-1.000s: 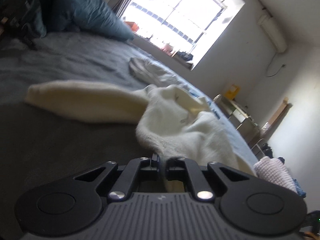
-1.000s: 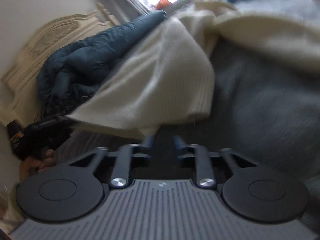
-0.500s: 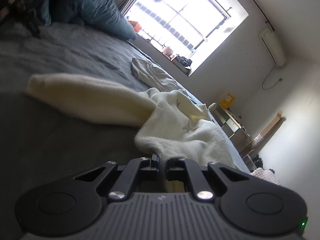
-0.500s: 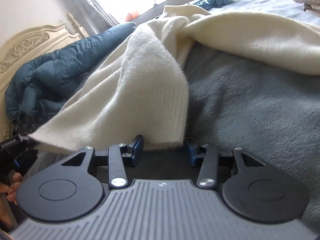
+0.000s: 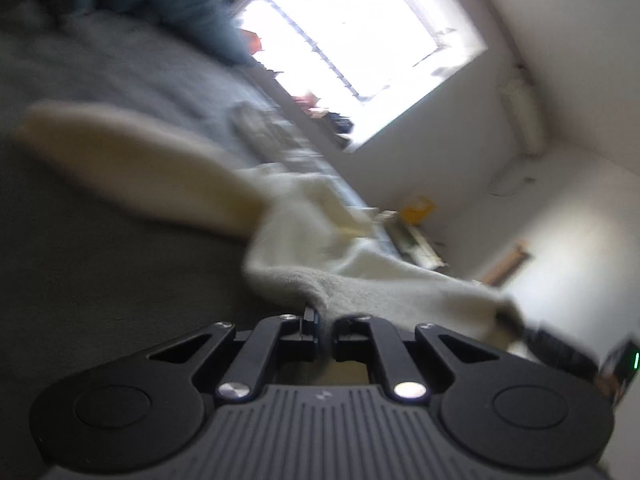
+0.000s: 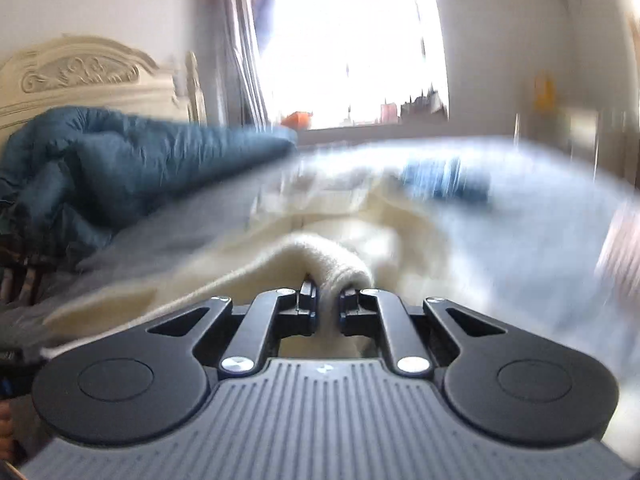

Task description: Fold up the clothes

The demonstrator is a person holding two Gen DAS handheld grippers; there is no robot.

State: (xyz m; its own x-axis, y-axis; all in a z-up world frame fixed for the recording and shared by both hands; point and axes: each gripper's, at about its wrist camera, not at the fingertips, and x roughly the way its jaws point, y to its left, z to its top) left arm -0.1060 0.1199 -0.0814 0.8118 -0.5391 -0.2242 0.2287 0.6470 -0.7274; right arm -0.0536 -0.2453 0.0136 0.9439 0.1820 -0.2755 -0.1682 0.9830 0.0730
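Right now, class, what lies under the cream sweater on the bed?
The cream sweater lies on a grey blanket that spreads beyond it. Anything directly beneath the sweater is hidden by it.

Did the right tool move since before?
Yes. The right tool, open before, has shut on the cream sweater and swung toward the window.

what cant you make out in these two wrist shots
- Left wrist view: sweater shape smeared by motion blur; its sleeve end is fuzzy.
- Right wrist view: blue item on the bed too blurred to identify.
- Both views: cloth between the fingers hidden behind each gripper body, left, right.
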